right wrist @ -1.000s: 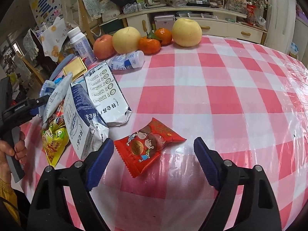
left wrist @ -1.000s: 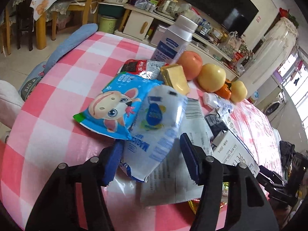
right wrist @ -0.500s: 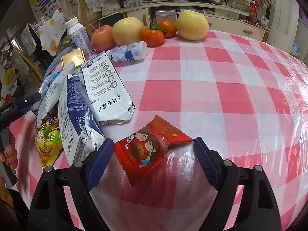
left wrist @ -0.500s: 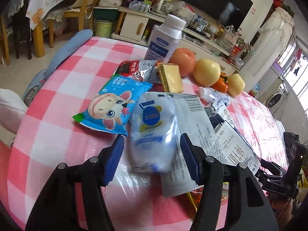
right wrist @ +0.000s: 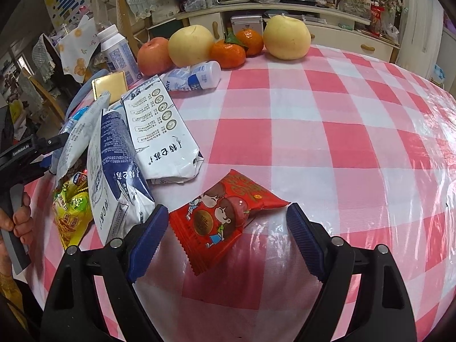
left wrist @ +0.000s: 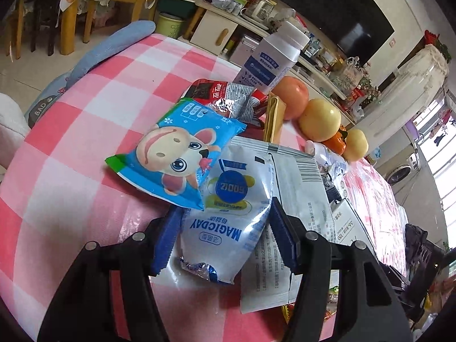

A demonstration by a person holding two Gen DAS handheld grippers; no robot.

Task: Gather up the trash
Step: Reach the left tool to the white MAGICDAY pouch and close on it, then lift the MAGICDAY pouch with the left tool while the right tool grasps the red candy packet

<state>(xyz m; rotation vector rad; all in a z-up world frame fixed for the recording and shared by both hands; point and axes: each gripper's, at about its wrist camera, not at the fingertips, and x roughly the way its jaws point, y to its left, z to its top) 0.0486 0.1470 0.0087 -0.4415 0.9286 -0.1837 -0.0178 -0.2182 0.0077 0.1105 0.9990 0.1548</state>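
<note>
My left gripper (left wrist: pixel 225 236) is shut on a silver-white pouch (left wrist: pixel 228 213), its blue pads pressing both side edges. The pouch's far end reaches a blue cartoon packet (left wrist: pixel 176 156) on the pink checked tablecloth (left wrist: pixel 85 131). In the right wrist view that left gripper (right wrist: pixel 42 154) enters from the left, a hand on its grip, with the pouch (right wrist: pixel 79 136) slanting up from it. My right gripper (right wrist: pixel 225 228) stands open astride a red snack packet (right wrist: pixel 222 216) that lies flat on the cloth, with the pads just outside its ends.
Beside the red packet lie two white-and-navy bags (right wrist: pixel 159 131) and a yellow-green packet (right wrist: pixel 71 211). A red-black wrapper (left wrist: pixel 225 97), a gold box (right wrist: pixel 109 85), a fallen small bottle (right wrist: pixel 196 77), a tall white bottle (left wrist: pixel 270 59) and fruit (right wrist: pixel 191 45) sit farther back.
The pouch in my left gripper has swung from leaning right to pointing straight ahead, as that gripper rolled a little. The right gripper and the red packet have not moved.
</note>
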